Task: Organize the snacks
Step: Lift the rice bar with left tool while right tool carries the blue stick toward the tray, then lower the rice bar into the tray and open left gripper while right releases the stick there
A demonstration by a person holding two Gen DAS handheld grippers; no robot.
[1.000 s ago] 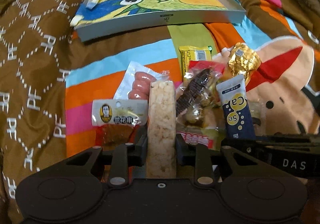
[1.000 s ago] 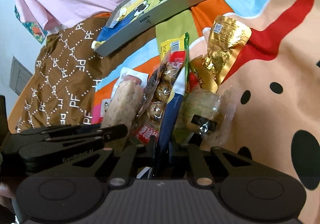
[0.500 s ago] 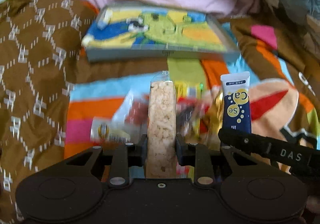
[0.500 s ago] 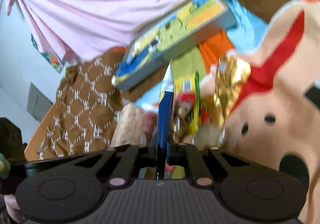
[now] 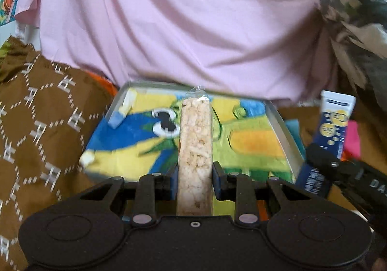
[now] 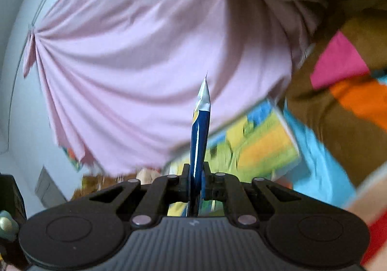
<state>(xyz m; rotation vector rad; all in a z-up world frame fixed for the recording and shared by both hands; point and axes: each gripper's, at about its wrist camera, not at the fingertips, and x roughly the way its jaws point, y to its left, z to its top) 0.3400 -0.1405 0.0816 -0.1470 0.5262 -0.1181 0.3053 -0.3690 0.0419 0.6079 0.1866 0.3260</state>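
Observation:
My left gripper point(image 5: 195, 180) is shut on a long clear-wrapped puffed rice bar point(image 5: 196, 150) and holds it upright in the air in front of the grey tray point(image 5: 283, 130) with the cartoon frog picture. My right gripper point(image 6: 196, 182) is shut on a flat blue and white sachet point(image 6: 200, 130), seen edge-on. The same sachet point(image 5: 333, 125) and the right gripper show at the right of the left wrist view, beside the tray. The tray point(image 6: 261, 140) lies low right of the sachet in the right wrist view.
A pink cloth point(image 5: 181, 29) hangs behind the tray. A brown patterned blanket point(image 5: 36, 125) lies on the left. A striped colourful blanket point(image 6: 350, 101) lies on the right. The other snacks are out of view.
Both grippers have lifted their snacks off the blanket and moved forward toward the tray. The snack pile has dropped out of view.

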